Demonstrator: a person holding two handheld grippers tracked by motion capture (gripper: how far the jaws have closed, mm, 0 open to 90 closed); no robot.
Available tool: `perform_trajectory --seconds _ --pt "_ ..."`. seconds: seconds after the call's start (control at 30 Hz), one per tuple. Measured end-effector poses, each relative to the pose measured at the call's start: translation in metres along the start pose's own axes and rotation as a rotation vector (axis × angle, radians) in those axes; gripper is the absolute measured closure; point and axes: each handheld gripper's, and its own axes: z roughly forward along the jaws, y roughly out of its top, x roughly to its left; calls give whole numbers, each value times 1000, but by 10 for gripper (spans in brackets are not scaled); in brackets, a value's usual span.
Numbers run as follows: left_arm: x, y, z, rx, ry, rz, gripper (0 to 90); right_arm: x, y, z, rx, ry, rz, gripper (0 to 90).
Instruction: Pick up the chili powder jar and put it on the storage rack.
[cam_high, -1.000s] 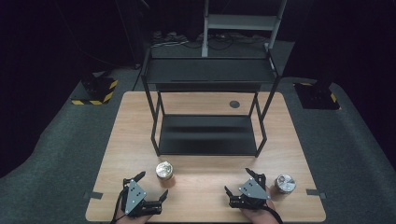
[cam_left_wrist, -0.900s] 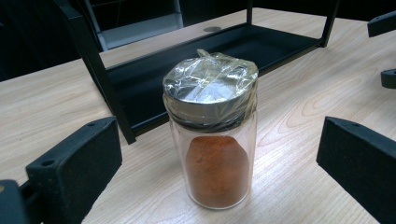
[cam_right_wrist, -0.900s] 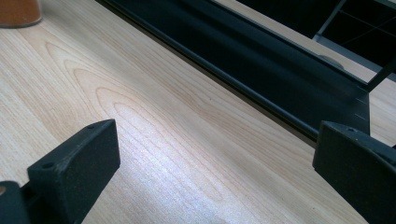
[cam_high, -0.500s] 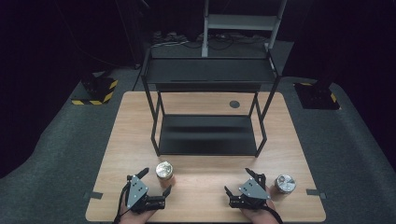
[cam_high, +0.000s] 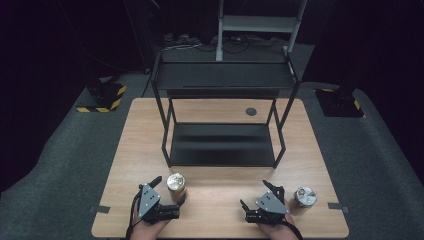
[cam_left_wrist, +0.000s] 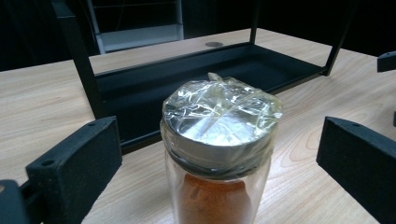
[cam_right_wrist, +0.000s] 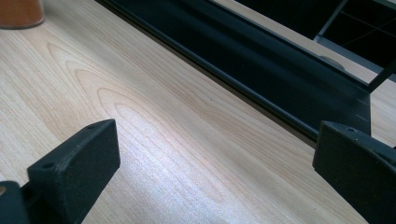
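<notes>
Left gripper (cam_high: 170, 192): jaws wide apart, straddling a glass spice jar (cam_high: 176, 182) of orange powder (metal lid wrapped in clear film), neither jaw touching it. The jar stands upright on the wooden table (cam_high: 215, 200), near the front edge, just before the black shelf rack (cam_high: 222, 145). Right gripper (cam_high: 260, 195): jaws apart over bare tabletop. Second jar (cam_high: 304, 196) just right of it.

Left tongs (cam_high: 170, 196) and right tongs (cam_high: 260, 195): black bodies, each topped by a grey three-cornered plate with small dark screws, ending in blocky matte-black jaws with one small hole apiece, black cables trailing rearward.
</notes>
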Motion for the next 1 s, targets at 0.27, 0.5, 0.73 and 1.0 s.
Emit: perform_trajectory --seconds 0.27,0.5,0.73,1.0 --pt "7 -6 6 -14 -25 -29 86 0 0 0 1 1 -2 0" --pt "8 -7 8 -19 -29 -3 216 0 0 0 0 0 -1 0" --pt "9 -9 11 -18 -35 16 307 0 0 0 0 -1 -1 0" --pt "11 -10 10 -29 -43 4 322 -1 0 0 2 2 3 0"
